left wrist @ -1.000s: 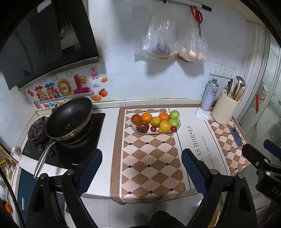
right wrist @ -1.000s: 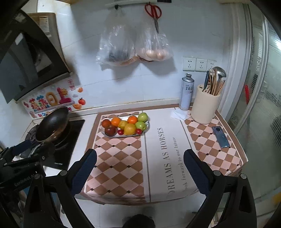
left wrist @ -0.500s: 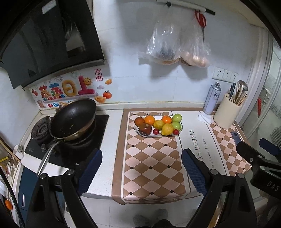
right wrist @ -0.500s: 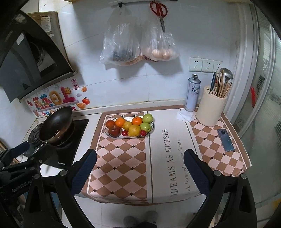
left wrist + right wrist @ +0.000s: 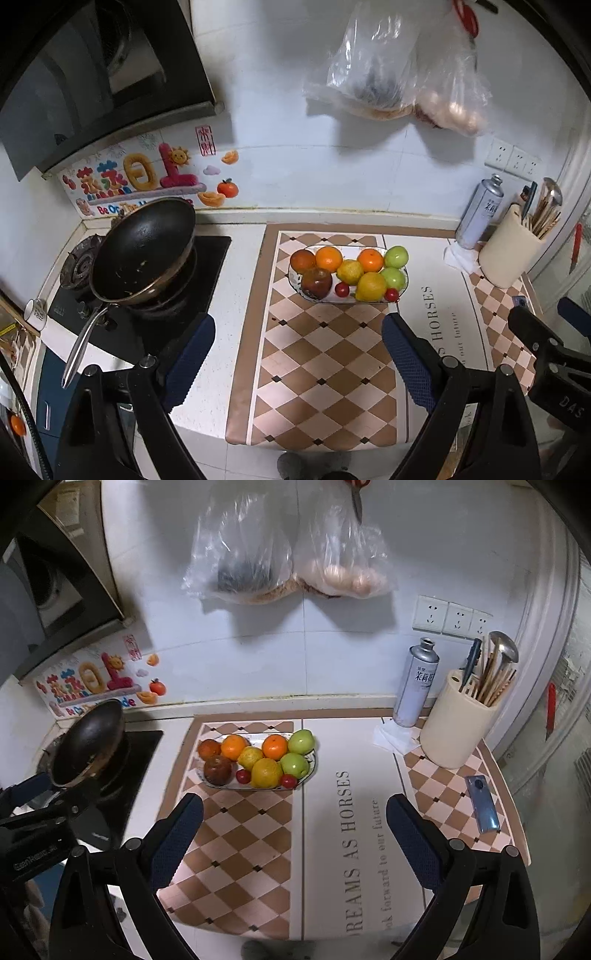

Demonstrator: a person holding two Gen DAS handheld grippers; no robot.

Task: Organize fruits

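Left wrist view: we hold the left gripper (image 5: 298, 345) and right gripper (image 5: 294, 825) wide, empty; fruits (image 5: 349, 273) crowd the tray (image 5: 402, 290) on the surface, so a careless nudge could roll one off

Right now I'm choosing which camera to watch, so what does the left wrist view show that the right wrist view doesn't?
Only the left wrist view shows the white mug at the stove's near left corner and the wok's handle.

Only the right wrist view shows the whole phone lying flat on the mat; the left view catches just its tip.

Both show the fruit tray, the spray can, the utensil holder and the hanging bags. The left gripper and right gripper are both open and empty.
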